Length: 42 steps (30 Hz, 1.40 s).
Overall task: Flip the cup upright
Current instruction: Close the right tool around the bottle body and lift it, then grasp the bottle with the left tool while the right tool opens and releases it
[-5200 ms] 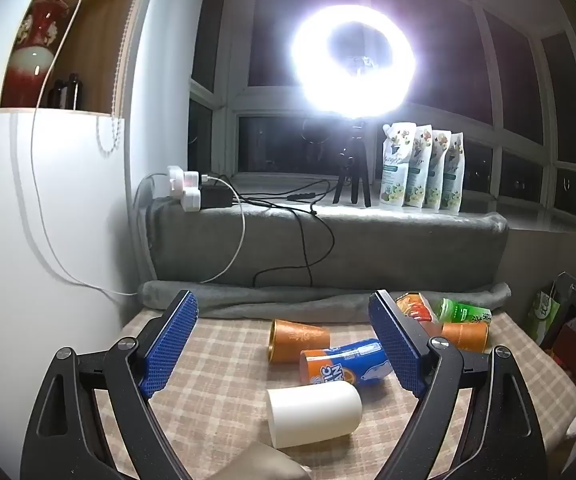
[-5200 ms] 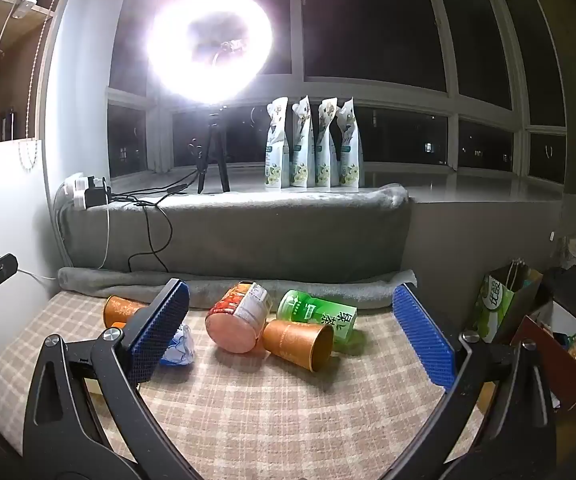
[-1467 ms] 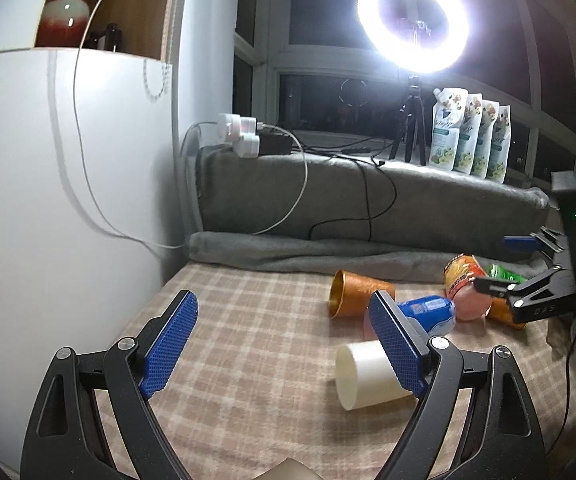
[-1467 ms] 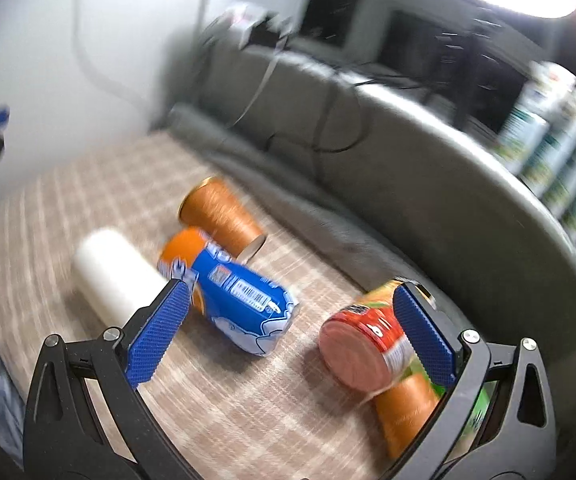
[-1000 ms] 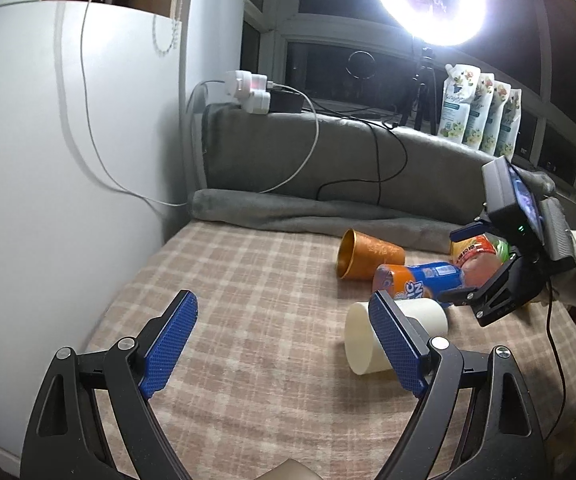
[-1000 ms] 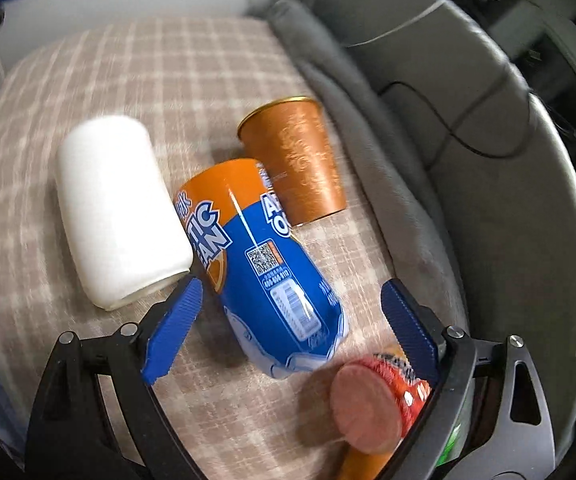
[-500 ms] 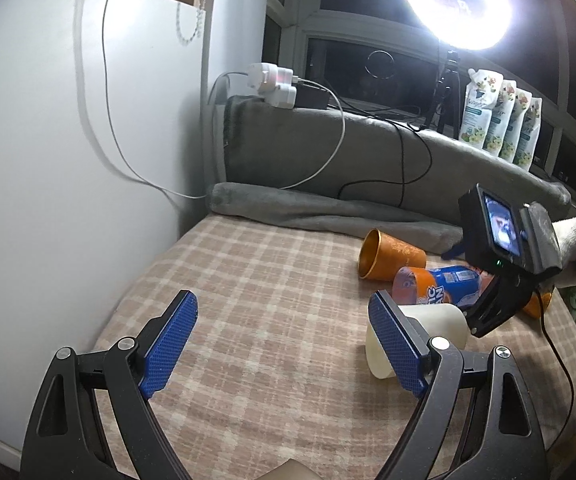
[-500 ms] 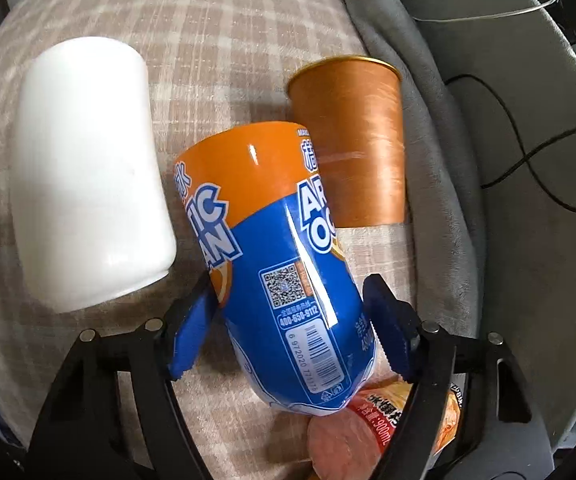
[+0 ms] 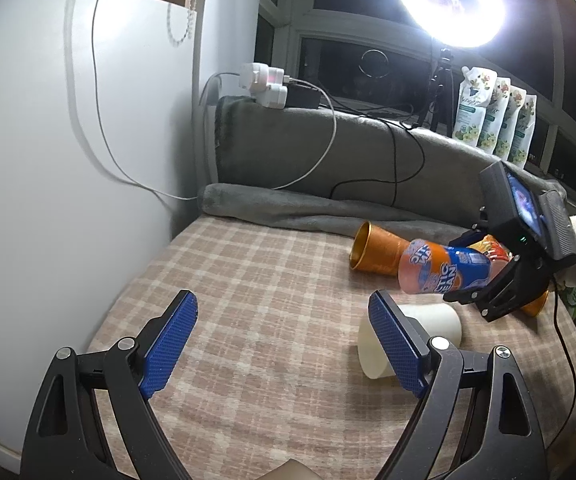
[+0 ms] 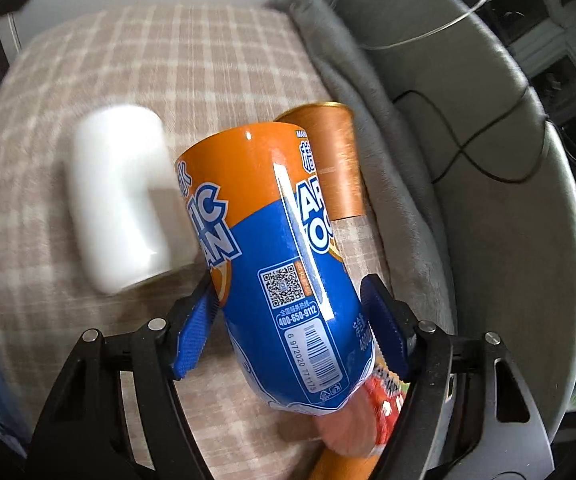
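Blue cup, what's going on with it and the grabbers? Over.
Right gripper shut on blue cup, cup lifted, still tilted. Left gripper open, holding nothing. White cup and brown cup lie close beside it.

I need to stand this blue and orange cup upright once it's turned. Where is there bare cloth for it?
Bare checked cloth lies left of the white cup, toward the white wall. It is crowded between the white cup and brown cup, under the blue-orange cup in the right gripper.

Home, blanketed window seat (image 9: pixel 295 152), ring light (image 9: pixel 449 0)
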Tool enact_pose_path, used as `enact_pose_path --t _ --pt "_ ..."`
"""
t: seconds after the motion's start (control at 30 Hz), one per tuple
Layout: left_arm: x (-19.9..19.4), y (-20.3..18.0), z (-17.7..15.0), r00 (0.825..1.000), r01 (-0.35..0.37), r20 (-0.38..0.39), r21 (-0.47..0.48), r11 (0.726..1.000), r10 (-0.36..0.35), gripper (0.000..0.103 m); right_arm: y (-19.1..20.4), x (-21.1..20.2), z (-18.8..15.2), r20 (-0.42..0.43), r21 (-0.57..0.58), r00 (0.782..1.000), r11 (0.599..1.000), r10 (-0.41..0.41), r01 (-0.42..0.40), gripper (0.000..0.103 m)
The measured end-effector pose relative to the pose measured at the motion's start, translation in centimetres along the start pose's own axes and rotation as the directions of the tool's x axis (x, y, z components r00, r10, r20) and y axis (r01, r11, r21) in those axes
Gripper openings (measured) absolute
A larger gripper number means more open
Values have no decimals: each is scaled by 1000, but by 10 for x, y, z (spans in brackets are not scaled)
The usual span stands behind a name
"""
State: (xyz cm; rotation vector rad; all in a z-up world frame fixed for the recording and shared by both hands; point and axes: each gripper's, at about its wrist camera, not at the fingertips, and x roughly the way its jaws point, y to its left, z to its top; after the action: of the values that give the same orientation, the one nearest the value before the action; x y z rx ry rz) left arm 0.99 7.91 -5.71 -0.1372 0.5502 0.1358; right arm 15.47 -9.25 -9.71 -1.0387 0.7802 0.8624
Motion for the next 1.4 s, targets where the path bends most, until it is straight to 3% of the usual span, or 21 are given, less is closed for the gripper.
enact_pose_path --t 0.27,0.5,0.67,0.77,0.93,1.03,1.27,1.4 --pt "-8 -12 1 999 31 18 27 999 -31 88 -2 -48 -26 93 195 996 980 16 -34 74" --pt "-14 -27 -3 998 67 16 55 996 -68 88 10 -69 -65 161 422 982 892 102 -162 74" --pt "-17 -41 -5 995 97 16 79 992 -99 88 19 -55 -100 223 620 953 724 207 -303 74" --pt "-18 -51 -5 993 118 15 100 988 -120 88 24 -43 -126 257 733 934 581 247 -355 74" --pt "-16 -68 -9 986 164 -13 126 978 -163 88 23 -28 -168 340 854 889 296 306 -429 74" --pt "-14 -78 -10 980 197 -38 131 972 -193 88 24 -20 -182 377 874 870 190 317 -448 74" --pt "-6 -101 -14 963 264 -96 122 957 -253 88 28 -5 -199 432 882 839 39 331 -470 75" --pt "-3 -113 -14 955 287 -113 122 950 -273 88 28 2 -201 446 880 831 5 331 -475 75"
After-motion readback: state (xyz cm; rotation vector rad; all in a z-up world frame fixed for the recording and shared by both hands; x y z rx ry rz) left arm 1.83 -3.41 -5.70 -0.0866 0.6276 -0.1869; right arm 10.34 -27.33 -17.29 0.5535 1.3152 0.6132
